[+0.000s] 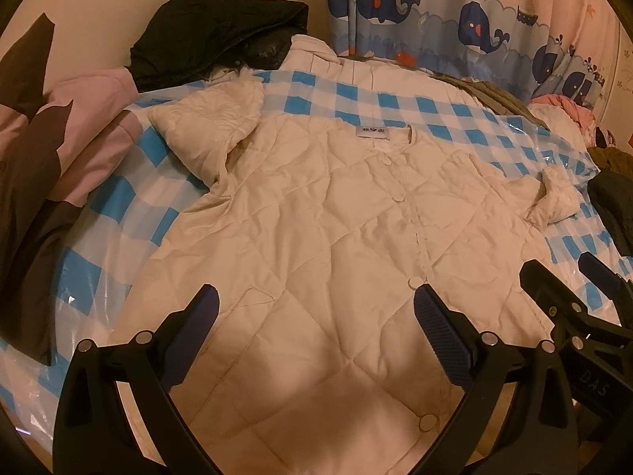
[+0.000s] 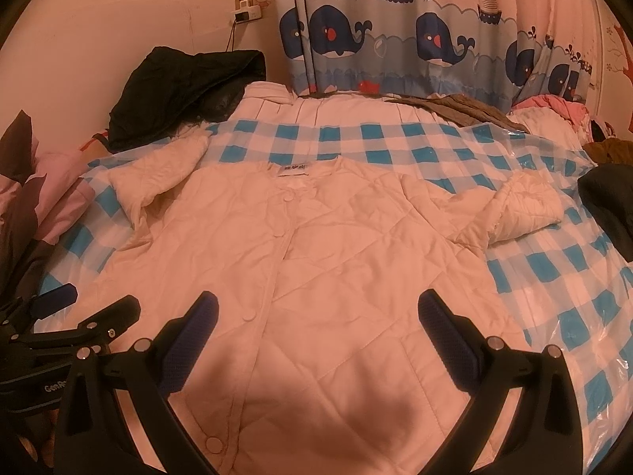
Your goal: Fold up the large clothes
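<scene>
Jacket: cream quilted, spread face up on the bed over a blue-and-white checked plastic sheet; collar and label point away from me toward the whale curtain, hem nearest my tongs.
Long axis: runs from hem, just under both tongs, straight away to the collar; the button strip marks the centre line.
Left tongs: spread wide, holding nothing, hovering over the lower front, left of the button strip as I read it.
Right tongs: also spread wide and empty, over the lower front on the other side of the strip; the two sit close side by side.
Left sleeve: bent up and doubled back near the shoulder, lying toward the black coat.
Right sleeve: bunched and crumpled at the cuff, lying out on the checked sheet.
Which hand is nearer: each sleeve lies on its own hand's side, both well away from the tongs; I judge neither hand has the advantage.
Surface look: buttoned shut, soft creases across the quilting, mostly flat through the body.
Progress: I judge no fold made yet; sleeves come first, each brought inward across the body.
Risk: slippery plastic underneath may let the jacket slide when I pull.
</scene>
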Tool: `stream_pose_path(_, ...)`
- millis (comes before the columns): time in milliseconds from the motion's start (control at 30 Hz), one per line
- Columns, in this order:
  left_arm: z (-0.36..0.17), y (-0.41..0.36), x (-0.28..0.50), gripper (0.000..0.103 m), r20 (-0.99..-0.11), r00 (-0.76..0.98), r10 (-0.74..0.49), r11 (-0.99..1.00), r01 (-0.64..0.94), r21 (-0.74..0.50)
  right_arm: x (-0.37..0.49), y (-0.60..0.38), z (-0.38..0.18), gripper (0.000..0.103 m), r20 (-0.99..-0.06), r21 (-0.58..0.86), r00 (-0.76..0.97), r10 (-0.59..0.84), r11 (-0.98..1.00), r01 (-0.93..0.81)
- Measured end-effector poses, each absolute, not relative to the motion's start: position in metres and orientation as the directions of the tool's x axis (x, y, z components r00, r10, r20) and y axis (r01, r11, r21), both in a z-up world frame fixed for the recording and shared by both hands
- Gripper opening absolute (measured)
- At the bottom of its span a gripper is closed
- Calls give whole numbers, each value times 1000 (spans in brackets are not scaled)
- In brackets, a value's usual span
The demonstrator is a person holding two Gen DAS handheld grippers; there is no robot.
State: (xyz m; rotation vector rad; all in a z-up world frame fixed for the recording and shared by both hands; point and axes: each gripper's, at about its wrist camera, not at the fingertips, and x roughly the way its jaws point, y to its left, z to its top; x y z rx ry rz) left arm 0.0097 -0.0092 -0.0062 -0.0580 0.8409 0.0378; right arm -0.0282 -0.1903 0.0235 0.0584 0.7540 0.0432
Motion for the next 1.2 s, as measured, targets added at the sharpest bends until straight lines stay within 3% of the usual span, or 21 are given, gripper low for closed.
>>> stream_pose_path(1200,-7,-7,11,95,-754,656,28,998,-62,-18,-28,-189,23,97,-685,70,726,60,997,-17)
